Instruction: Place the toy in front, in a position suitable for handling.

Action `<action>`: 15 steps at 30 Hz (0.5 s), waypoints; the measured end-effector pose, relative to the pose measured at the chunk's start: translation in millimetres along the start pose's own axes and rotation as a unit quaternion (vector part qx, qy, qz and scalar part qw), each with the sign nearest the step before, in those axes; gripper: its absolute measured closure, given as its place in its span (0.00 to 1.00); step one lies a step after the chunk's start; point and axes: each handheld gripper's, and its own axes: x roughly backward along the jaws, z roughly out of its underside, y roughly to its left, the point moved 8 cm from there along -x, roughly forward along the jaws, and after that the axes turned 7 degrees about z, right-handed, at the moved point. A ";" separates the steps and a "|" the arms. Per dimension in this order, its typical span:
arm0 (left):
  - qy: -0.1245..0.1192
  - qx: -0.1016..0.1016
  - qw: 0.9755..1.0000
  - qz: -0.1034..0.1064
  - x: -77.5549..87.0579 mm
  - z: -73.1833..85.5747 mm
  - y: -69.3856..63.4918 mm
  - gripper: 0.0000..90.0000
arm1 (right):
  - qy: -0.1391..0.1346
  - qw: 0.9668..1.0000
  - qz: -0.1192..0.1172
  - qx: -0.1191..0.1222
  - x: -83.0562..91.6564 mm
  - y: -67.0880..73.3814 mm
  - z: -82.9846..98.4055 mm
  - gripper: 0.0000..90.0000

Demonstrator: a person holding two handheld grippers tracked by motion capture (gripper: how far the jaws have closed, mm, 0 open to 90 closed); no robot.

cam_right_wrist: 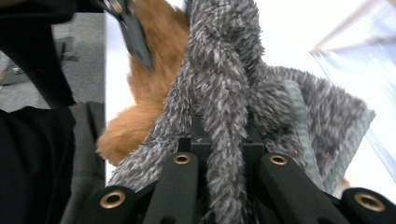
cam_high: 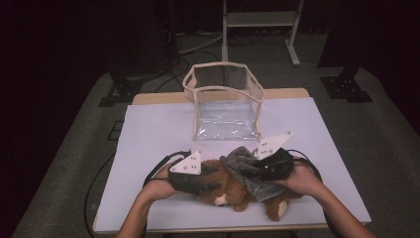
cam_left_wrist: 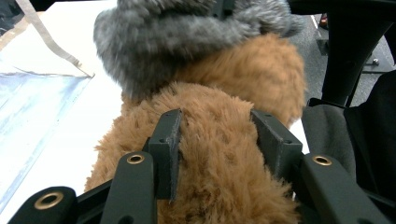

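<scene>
A brown plush bear (cam_high: 233, 191) lies on its back near the front edge of the white table (cam_high: 148, 134). A grey fuzzy garment (cam_high: 245, 166) is draped over its upper body. My left gripper (cam_high: 213, 177) comes in from the left and is shut on a thick part of the bear (cam_left_wrist: 224, 186), with its jaws pressed into the fur on both sides. My right gripper (cam_high: 253, 171) comes in from the right and is shut on a bunched fold of the grey garment (cam_right_wrist: 224, 70), holding it slightly above the bear (cam_right_wrist: 140, 93).
A clear plastic bag (cam_high: 225, 99) with beige trim stands open at the back centre of the table. Its wall lies close beside the bear (cam_left_wrist: 32, 93). A metal stand (cam_high: 260, 20) and dark floor lie beyond the table.
</scene>
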 end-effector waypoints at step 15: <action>0.000 -0.005 1.000 0.003 -3.0 -2.8 -1.5 0.61 | 0.013 1.000 0.026 -0.002 15.4 -14.4 2.5 0.90</action>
